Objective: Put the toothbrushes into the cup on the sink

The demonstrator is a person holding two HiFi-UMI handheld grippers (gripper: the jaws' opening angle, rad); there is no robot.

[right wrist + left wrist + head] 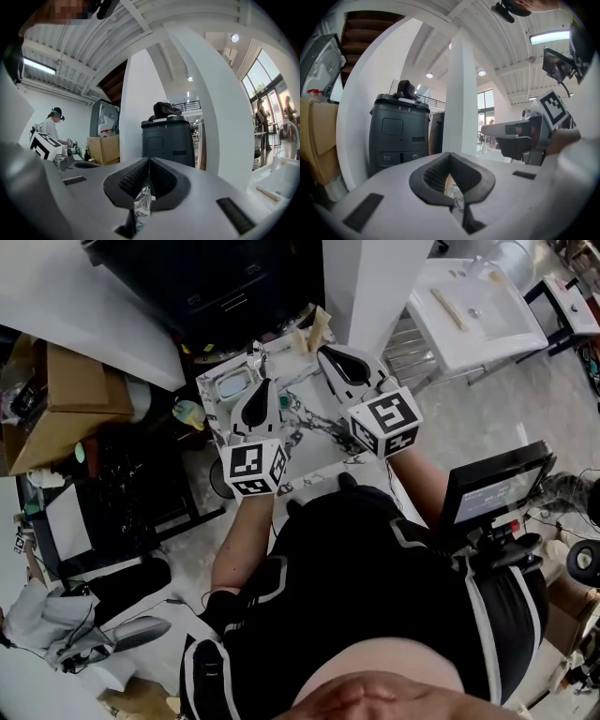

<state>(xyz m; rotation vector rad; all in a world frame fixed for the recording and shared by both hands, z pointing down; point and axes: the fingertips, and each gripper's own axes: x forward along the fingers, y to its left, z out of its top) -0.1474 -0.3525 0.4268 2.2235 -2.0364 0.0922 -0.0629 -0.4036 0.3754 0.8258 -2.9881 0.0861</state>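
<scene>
- A white sink [511,329] stands at the head view's upper right, well apart from both grippers. A pale stick [448,307], possibly a toothbrush, lies on its ledge. We cannot pick out the cup.
- A marbled desk [314,451] sits directly in front of the person, under both grippers. A white pillar [370,282] and a dark bin [398,133] stand beyond it.
- The left gripper [263,388] is held above the desk, pointing roughly level. Its jaws are together, with a thin pale scrap [452,190] pinched between them. We cannot tell what the scrap is.
- The right gripper [330,356], near the left one, has its jaws clamped on a crinkled silvery wrapper [142,201].
- No bare toothbrush shows in either pair of jaws. We judge the step in hand to be dealing with packaging, not yet loading the cup.
- To do it well, we would keep both clamps firm and hold the pieces over the desk so nothing drops to the floor. We would then find the cup before carrying anything toward the sink.
</scene>
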